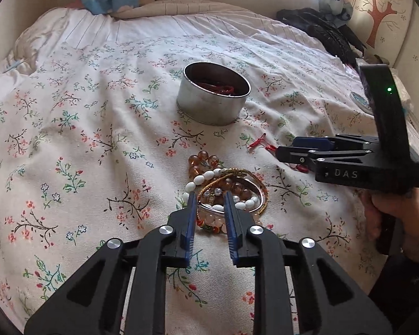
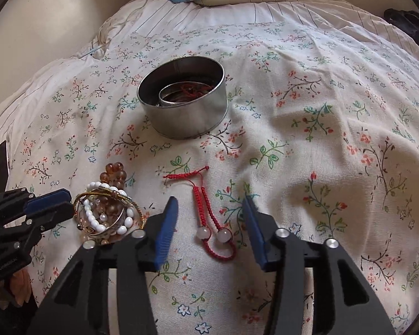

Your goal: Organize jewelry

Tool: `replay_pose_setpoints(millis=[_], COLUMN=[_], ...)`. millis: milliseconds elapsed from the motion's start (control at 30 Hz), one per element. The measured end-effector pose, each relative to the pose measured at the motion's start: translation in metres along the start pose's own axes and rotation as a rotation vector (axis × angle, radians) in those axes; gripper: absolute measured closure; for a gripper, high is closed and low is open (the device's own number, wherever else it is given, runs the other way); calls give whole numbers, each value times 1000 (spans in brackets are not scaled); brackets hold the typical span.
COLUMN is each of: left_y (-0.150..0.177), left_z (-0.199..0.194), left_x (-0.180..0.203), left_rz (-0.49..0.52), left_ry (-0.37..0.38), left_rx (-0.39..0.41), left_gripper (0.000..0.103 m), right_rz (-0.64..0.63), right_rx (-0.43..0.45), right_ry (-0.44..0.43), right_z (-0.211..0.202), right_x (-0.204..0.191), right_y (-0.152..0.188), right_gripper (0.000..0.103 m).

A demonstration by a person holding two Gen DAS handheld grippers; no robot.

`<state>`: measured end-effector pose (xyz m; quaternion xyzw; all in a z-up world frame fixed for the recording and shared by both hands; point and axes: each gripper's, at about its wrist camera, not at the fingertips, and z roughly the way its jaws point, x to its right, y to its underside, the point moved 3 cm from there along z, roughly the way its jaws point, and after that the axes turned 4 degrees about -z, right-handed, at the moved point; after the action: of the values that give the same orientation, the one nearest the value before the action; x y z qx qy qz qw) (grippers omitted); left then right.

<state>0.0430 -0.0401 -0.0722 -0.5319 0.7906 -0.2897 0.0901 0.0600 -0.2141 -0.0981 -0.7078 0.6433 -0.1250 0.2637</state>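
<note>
Left wrist view: left gripper [image 1: 209, 199] narrowly parted over the bracelet pile [image 1: 227, 192], gripping nothing clearly; pile lies nearer than the tin [image 1: 212, 103].
Right wrist view: right gripper [image 2: 211, 209] half open, empty, straddling the red cord bracelet [image 2: 212, 223]; only here a metal ring [image 2: 178, 95] shows inside the tin [image 2: 181, 111].
</note>
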Motion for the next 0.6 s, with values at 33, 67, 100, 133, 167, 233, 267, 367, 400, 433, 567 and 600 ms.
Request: replay_pose_setpoints(millis=[33, 67, 100, 133, 167, 233, 267, 367, 400, 433, 567, 600], left_y=[0, -1, -1, 0, 0, 0, 1, 4, 4, 5, 5, 3], left_z=[2, 2, 3, 4, 3, 3, 3, -4, -11, -20, -38, -35], left_x=[-2, -3, -3, -2, -1, 4, 8, 23, 27, 30, 21, 15], left_rz=[-5, -10, -11, -7, 3, 32, 50, 107, 112, 112, 45, 12], left_ry=[-11, -19, -17, -13, -17, -30, -33, -3, 43, 101, 117, 105], left_rx=[-2, 0, -2, -7, -4, 1, 2, 14, 31, 55, 115, 104], left_gripper=[65, 64, 64, 67, 75, 99, 103, 103, 103, 103, 103, 102], right_rz=[-11, -20, -28, -36, -43, -48, -44, -24, -14, -2, 24, 22], right_rx=[0, -2, -6, -13, -22, -29, -29, -35, -37, -38, -39, -38], right_ry=[9, 15, 19, 25, 32, 39, 38, 27, 20, 11, -8, -5], right_z=[1, 3, 6, 9, 12, 14, 14, 14, 13, 13, 11, 11], right_x=[-2, -3, -4, -5, -6, -7, -7, -3, -2, -2, 2, 2], right_y=[-1, -1, -2, -2, -2, -1, -1, 2, 2, 3, 6, 6], right_gripper=[54, 54, 54, 54, 54, 54, 54, 68, 72, 80, 82, 82])
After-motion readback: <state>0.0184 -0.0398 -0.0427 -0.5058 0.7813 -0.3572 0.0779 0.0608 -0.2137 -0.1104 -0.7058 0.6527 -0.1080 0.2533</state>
